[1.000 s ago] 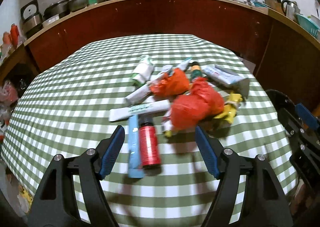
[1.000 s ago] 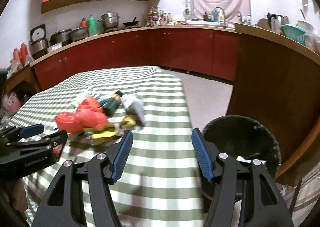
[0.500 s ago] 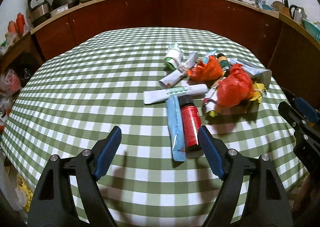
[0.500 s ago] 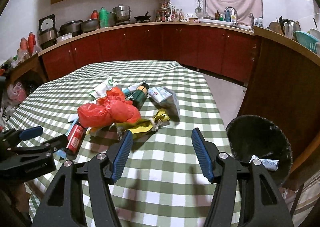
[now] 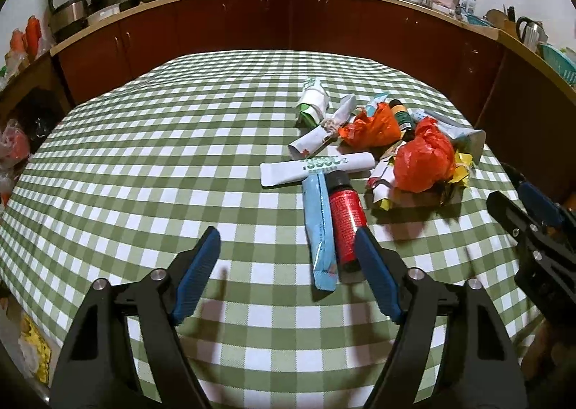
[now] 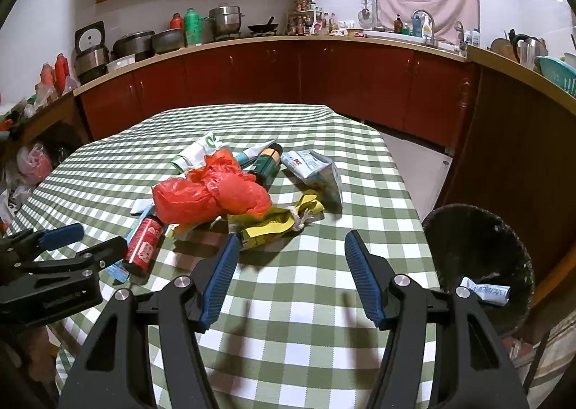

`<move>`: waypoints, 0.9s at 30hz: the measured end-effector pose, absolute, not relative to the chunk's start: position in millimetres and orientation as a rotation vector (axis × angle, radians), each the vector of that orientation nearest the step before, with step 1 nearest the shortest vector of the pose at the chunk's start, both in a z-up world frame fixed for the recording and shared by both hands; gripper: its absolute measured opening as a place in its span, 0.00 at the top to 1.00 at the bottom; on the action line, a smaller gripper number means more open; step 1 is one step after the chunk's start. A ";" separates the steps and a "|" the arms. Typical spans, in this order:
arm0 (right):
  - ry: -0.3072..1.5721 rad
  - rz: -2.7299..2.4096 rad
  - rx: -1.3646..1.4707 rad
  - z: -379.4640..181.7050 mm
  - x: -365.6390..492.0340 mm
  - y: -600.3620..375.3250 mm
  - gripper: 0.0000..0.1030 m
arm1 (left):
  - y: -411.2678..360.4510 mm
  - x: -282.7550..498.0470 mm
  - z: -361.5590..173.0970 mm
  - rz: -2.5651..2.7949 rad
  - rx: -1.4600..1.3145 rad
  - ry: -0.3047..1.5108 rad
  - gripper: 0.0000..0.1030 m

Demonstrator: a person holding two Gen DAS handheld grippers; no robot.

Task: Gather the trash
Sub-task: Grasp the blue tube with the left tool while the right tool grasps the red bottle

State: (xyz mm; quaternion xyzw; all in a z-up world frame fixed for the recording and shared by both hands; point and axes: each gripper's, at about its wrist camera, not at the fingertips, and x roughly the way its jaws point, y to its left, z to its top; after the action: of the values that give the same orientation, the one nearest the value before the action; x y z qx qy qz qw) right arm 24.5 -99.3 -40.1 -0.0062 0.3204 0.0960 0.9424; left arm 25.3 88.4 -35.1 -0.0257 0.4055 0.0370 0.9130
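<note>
A pile of trash lies on the green-checked table (image 5: 144, 164): a red tube (image 5: 346, 218) beside a light blue tube (image 5: 320, 225), a white tube (image 5: 316, 167), red plastic bags (image 5: 423, 160) (image 6: 212, 193), a yellow wrapper (image 6: 270, 225), a dark green bottle (image 6: 267, 162) and a white pouch (image 6: 316, 171). My left gripper (image 5: 288, 257) is open and empty just short of the two tubes. My right gripper (image 6: 291, 265) is open and empty in front of the yellow wrapper. The left gripper also shows in the right wrist view (image 6: 61, 250).
A black trash bin (image 6: 478, 257) stands on the floor right of the table, with a white scrap (image 6: 486, 292) inside. Brown cabinets and a counter (image 6: 288, 41) with pots and bottles curve round the back. Bags lie on the floor at left (image 6: 32, 160).
The left gripper has pulled back and shifted left, so the pile now sits to its right. The right gripper has swung from the bin toward the pile.
</note>
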 end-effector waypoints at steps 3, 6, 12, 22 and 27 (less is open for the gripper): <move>0.651 0.197 -0.014 -39.6 23.5 -98.6 0.42 | 94.1 26.9 -36.8 0.072 -0.081 0.852 0.36; 0.651 0.198 -0.013 -39.7 23.3 -98.2 0.42 | 96.2 26.4 -39.2 0.076 -0.072 0.854 0.36; 0.655 0.199 -0.016 -38.9 22.7 -93.2 0.42 | 88.9 32.8 -46.6 0.068 -0.052 0.855 0.42; 0.666 0.234 -0.026 -40.3 20.2 -76.7 0.42 | 90.1 39.0 -54.6 0.001 -0.062 0.860 0.83; 0.669 0.274 -0.038 -40.0 17.1 -56.9 0.42 | 100.9 32.6 -54.3 0.011 -0.066 0.860 0.83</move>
State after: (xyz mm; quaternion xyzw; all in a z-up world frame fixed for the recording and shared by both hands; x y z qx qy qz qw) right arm 17.1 -56.9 -40.0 -0.0188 0.3271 0.1342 0.9352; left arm 32.6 100.9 -54.3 -0.0318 0.4167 0.0051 0.9085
